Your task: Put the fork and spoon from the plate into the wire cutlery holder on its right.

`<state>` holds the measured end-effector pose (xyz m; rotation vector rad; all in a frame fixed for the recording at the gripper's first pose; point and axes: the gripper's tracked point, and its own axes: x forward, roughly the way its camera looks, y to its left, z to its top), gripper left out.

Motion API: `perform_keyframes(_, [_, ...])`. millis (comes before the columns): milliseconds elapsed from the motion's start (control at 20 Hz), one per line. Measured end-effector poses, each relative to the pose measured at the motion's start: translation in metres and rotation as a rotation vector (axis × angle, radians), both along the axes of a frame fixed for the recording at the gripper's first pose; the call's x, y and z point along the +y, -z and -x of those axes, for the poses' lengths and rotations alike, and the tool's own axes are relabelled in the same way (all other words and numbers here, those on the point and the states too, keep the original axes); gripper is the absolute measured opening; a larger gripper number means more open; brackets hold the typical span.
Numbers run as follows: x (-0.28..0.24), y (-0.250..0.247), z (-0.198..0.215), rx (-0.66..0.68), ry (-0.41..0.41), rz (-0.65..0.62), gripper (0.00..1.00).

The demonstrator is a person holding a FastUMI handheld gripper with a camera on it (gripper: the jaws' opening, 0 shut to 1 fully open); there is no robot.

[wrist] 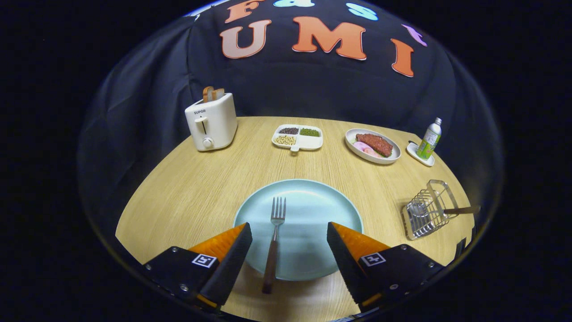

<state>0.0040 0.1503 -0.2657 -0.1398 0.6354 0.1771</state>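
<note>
While my fingers [289, 243] stand spread apart and empty, the fork [274, 243] lies between them on the plate [313, 210], handle overhanging its rim. It looks light, stiff and slippery; I'd pinch the dark handle. The holder [426, 210] sits beyond my right finger, a handle already poking out.

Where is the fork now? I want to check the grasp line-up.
In the gripper view the fork lies on the plate, tines pointing away, its handle overhanging the near rim, between the open fingers, nearer the left one.
</note>
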Motion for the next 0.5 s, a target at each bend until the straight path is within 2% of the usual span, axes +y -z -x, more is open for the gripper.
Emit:
perform_keyframes(150, [0.003, 0.016, 0.001, 0.031, 0.003, -0.011, 0.98])
perform_keyframes(250, [0.004, 0.024, 0.001, 0.044, 0.003, 0.001, 0.88])
perform_keyframes(300, [0.005, 0.029, 0.002, 0.054, 0.004, 0.001, 0.79])
perform_keyframes(350, [0.005, 0.033, 0.002, 0.066, 0.010, 0.001, 0.75])
perform_keyframes(500, [0.006, 0.043, 0.004, 0.093, 0.018, 0.003, 0.42])
